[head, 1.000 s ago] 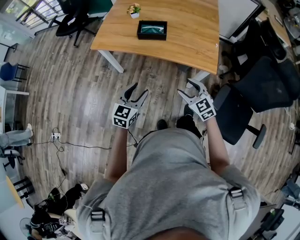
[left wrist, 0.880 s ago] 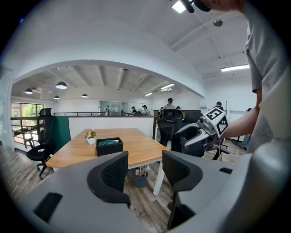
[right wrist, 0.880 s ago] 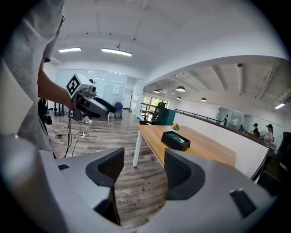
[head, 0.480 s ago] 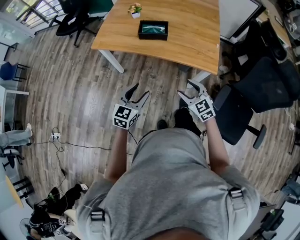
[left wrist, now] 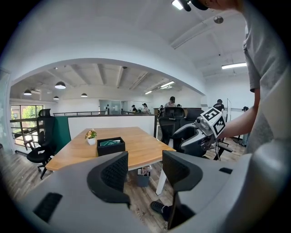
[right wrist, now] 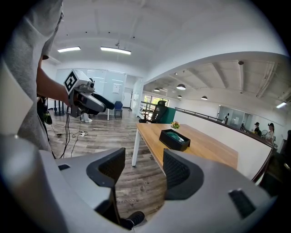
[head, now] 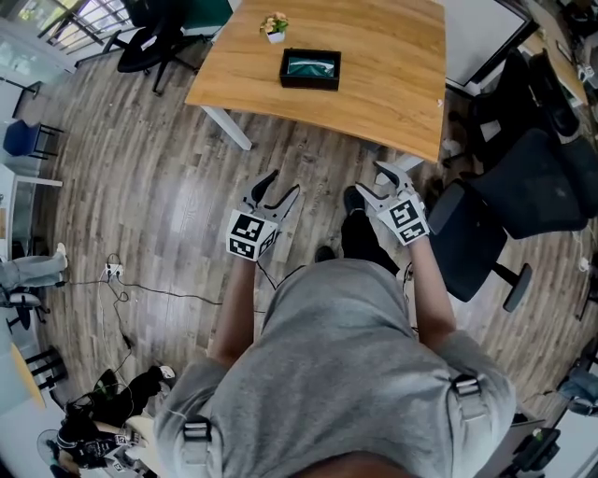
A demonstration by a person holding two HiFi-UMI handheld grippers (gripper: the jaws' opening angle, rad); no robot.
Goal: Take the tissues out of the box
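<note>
Box [head: 310, 70] on table [head: 392, 75] holds teal tissues [head: 311, 66]; left gripper [head: 283, 183] and right gripper [head: 371, 179] jaws apart, empty.

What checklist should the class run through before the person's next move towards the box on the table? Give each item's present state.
1. Left gripper free: ok, jaws apart, nothing between them.
2. Right gripper free: ok, jaws apart, nothing between them.
3. Black box reachable from above: ok, its top is open.
4. Tissues inside: cannot tell, only something teal shows.
5. Grippers at the box: not ok, both are over the floor, short of the table.
6. Potted plant out of the way: ok, beside the box, apart from it.
</note>
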